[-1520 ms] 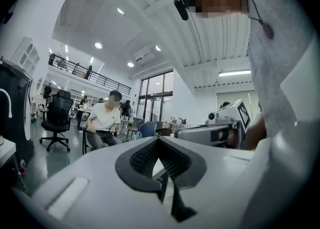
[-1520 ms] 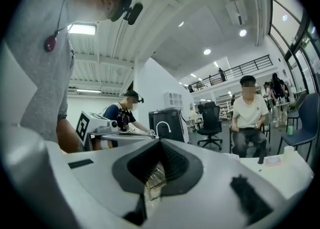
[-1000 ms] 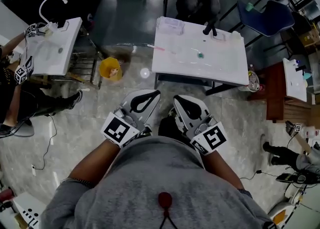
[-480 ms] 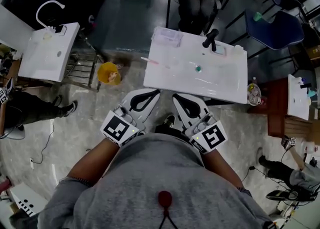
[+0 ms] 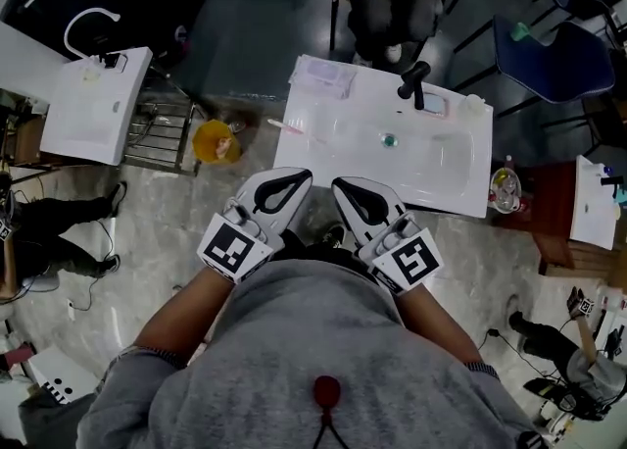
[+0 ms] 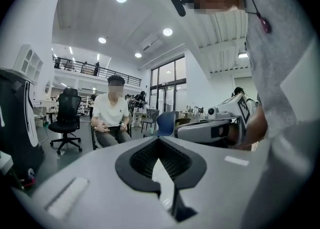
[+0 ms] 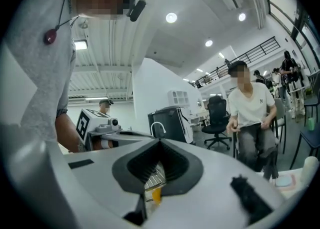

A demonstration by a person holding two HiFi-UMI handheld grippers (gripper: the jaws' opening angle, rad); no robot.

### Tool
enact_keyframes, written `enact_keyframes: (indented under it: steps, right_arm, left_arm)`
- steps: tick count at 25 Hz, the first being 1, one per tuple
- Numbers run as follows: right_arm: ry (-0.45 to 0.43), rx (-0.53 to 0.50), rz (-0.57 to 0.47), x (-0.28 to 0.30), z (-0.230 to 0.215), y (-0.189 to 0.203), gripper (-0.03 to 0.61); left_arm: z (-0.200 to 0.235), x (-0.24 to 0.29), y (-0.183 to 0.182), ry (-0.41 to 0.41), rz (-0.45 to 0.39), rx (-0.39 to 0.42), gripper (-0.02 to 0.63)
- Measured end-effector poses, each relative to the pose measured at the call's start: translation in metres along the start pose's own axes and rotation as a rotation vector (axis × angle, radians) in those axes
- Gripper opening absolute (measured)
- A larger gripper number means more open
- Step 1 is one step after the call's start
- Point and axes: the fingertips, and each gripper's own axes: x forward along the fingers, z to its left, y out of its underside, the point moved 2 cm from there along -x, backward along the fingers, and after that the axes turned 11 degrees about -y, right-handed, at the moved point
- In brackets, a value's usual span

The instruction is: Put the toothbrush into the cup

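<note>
Only the head view shows the toothbrush [image 5: 291, 127]. It lies on the white counter [image 5: 446, 177] near its left edge, ahead of the left gripper [image 5: 297, 175]. The gripper views give the close look: each pair of jaws is pressed together on nothing, with a seated person [image 6: 112, 118] beyond them. The right gripper [image 5: 343, 183] sits alongside the left, both held roughly level at the wearer's waist, tips angled toward each other.
</note>
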Motion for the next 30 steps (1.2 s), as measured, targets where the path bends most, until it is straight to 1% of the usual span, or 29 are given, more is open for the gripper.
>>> enact_keyframes:
  steps: [5, 7, 10, 16, 18, 21, 25, 28, 30]
  right_arm:
    - [0.018, 0.037, 0.019, 0.013, -0.023, 0.012, 0.006]
    - [0.041, 0.039, 0.027, 0.02, -0.033, 0.016, 0.006]
    - [0.089, 0.043, 0.03, 0.032, -0.048, 0.02, 0.006]
    - [0.208, 0.07, 0.05, 0.054, -0.079, 0.036, 0.006]
    - [0.241, 0.084, 0.061, 0.062, -0.089, 0.043, 0.006]
    - [0.292, 0.098, 0.084, 0.07, -0.104, 0.057, 0.006]
    - [0.351, 0.11, 0.092, 0.075, -0.12, 0.075, 0.006]
    - [0.404, 0.132, 0.099, 0.075, -0.131, 0.091, 0.006]
    - [0.438, 0.151, 0.103, 0.075, -0.137, 0.103, 0.006]
  left_arm:
    - [0.02, 0.021, 0.014, 0.022, 0.037, 0.007, 0.006]
    - [0.032, 0.03, 0.02, 0.043, 0.049, 0.014, 0.006]
    - [0.05, 0.044, 0.028, 0.092, 0.063, 0.03, 0.006]
    - [0.08, 0.072, 0.04, 0.206, 0.084, 0.03, 0.006]
    - [0.09, 0.082, 0.049, 0.248, 0.086, 0.063, 0.006]
    - [0.103, 0.097, 0.068, 0.305, 0.112, 0.125, 0.008]
    - [0.112, 0.113, 0.09, 0.354, 0.153, 0.168, 0.008]
    - [0.114, 0.123, 0.105, 0.394, 0.201, 0.161, 0.008]
    - [0.114, 0.13, 0.118, 0.436, 0.222, 0.191, 0.009]
